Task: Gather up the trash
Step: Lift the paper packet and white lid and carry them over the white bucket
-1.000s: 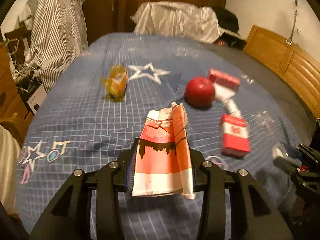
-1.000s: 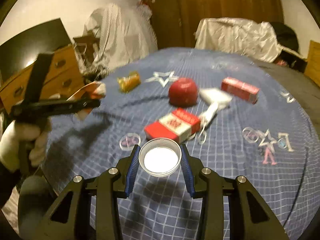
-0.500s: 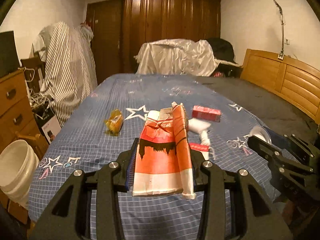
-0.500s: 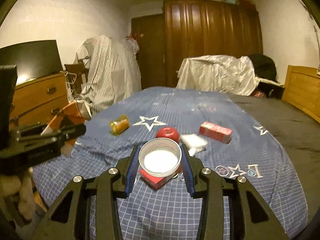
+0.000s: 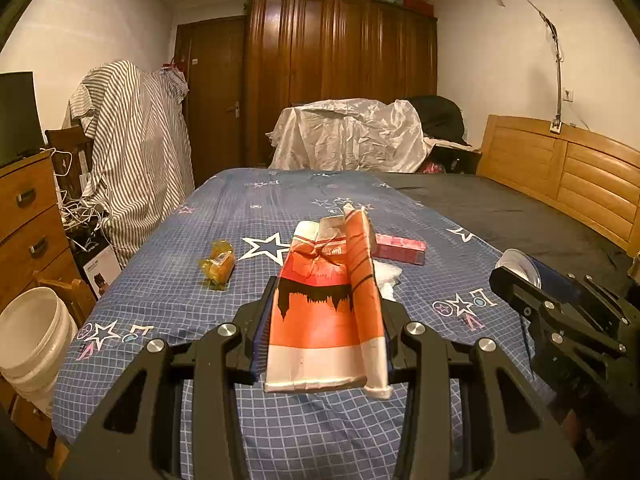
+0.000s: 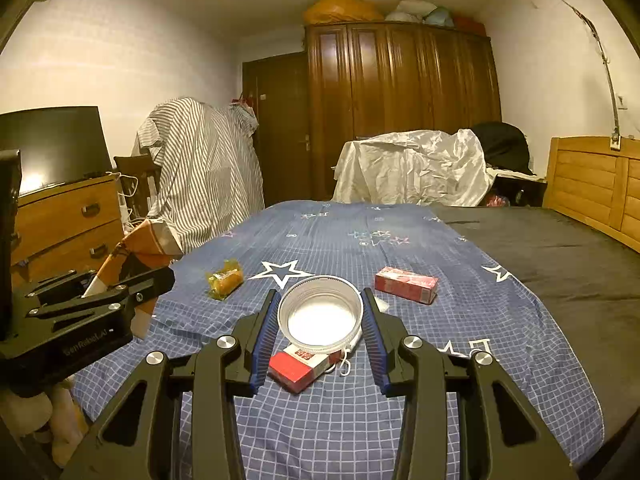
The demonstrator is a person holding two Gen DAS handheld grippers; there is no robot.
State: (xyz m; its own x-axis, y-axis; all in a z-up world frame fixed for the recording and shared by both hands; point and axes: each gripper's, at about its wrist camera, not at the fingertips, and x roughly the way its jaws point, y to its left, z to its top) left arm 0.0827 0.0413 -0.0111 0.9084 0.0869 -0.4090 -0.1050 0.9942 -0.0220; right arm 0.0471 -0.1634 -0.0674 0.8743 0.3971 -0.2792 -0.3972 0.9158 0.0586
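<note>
While the left tool (image 5: 324, 320) squeezes a crumpled orange paper bag (image 5: 328, 312) above the bed (image 5: 160, 292), that bag looks light, soft and easy to crush, so its flat sides are best to grip. Seen from the right side, the right tool (image 6: 320, 320) pinches a white lid (image 6: 320, 316) by its stiff, maybe slippery rim.

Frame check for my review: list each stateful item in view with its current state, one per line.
left gripper: shut on orange paper bag
right gripper: shut on white lid
yellow wrapper: crumpled, lying on bed
red carton: closed, lying flat
red packet: lying on bed, under lid
white bucket: upright, open
wardrobe: doors closed
</note>
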